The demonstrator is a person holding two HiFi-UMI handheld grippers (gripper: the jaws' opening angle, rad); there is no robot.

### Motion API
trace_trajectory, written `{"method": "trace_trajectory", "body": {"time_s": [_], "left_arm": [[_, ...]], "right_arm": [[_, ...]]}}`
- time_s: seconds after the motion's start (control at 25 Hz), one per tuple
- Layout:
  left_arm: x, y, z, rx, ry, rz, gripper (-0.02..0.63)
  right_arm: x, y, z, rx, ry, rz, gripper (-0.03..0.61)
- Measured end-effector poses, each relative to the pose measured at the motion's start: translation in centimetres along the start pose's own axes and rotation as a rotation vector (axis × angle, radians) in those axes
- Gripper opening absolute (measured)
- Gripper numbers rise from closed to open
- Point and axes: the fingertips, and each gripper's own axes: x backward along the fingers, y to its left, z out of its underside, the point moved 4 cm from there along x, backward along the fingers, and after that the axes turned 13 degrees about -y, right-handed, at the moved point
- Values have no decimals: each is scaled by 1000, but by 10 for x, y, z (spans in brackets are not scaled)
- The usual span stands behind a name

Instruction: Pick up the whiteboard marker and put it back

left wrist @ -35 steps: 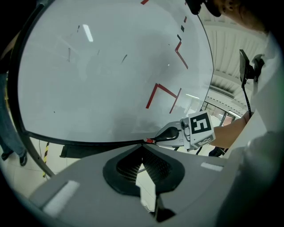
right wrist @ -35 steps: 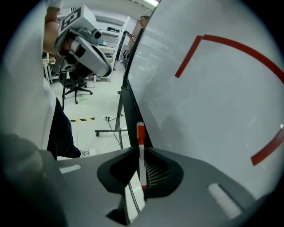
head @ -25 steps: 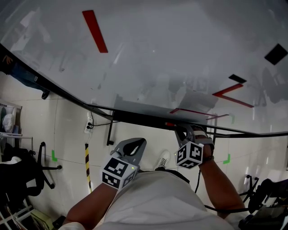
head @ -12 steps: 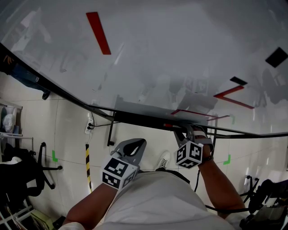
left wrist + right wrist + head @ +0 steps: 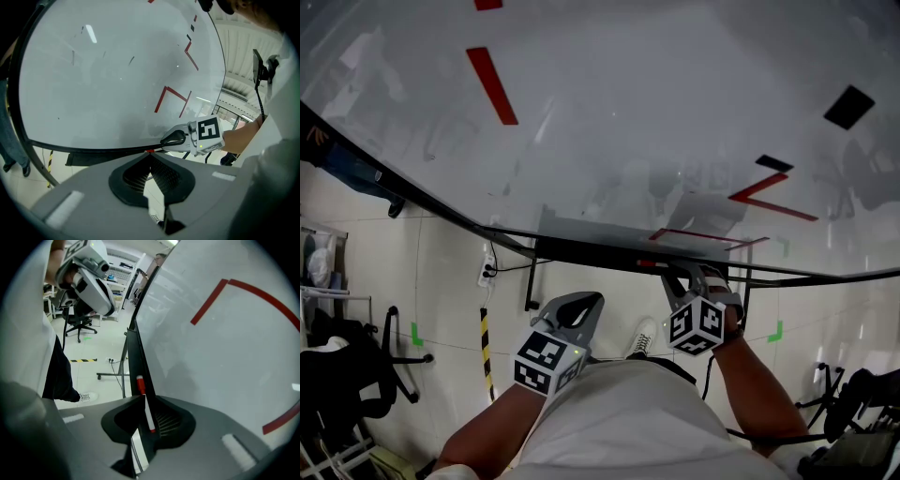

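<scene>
The whiteboard marker (image 5: 145, 405), white with a red cap, lies along the black tray ledge (image 5: 135, 350) under the whiteboard (image 5: 637, 122). My right gripper (image 5: 146, 404) is shut on the marker's body, the red cap sticking out past the fingertips. In the head view the right gripper (image 5: 680, 277) reaches the ledge (image 5: 581, 246) with the red cap (image 5: 648, 264) just left of it. My left gripper (image 5: 581, 306) hangs shut and empty below the ledge, left of the right one. The left gripper view shows the left gripper (image 5: 150, 161) facing the right gripper (image 5: 176, 139) and the marker's red cap (image 5: 150, 151).
Red lines (image 5: 492, 86) and black magnets (image 5: 848, 106) mark the board. On the floor below are a power strip (image 5: 484, 267), yellow-black tape (image 5: 484, 352), the board's stand leg (image 5: 528, 281) and an office chair (image 5: 356, 366) at the left.
The head view has tilted a little, so the board sits lower in the picture. Both grippers hold their places, the right one still at the ledge on the marker.
</scene>
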Motion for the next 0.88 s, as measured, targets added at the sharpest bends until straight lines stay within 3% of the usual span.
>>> {"method": "trace_trajectory", "body": {"time_s": [0.28, 0.56, 0.88], "left_arm": [[-2, -8, -2, -14, 0, 17, 16], [-4, -18, -5, -36, 2, 41, 17], [-6, -23, -10, -54, -5, 57, 17]], "right_arm": [[19, 0, -8, -140, -54, 17, 2], [45, -5, -16, -454, -172, 26, 2], [91, -17, -21, -898, -376, 72, 2]]}}
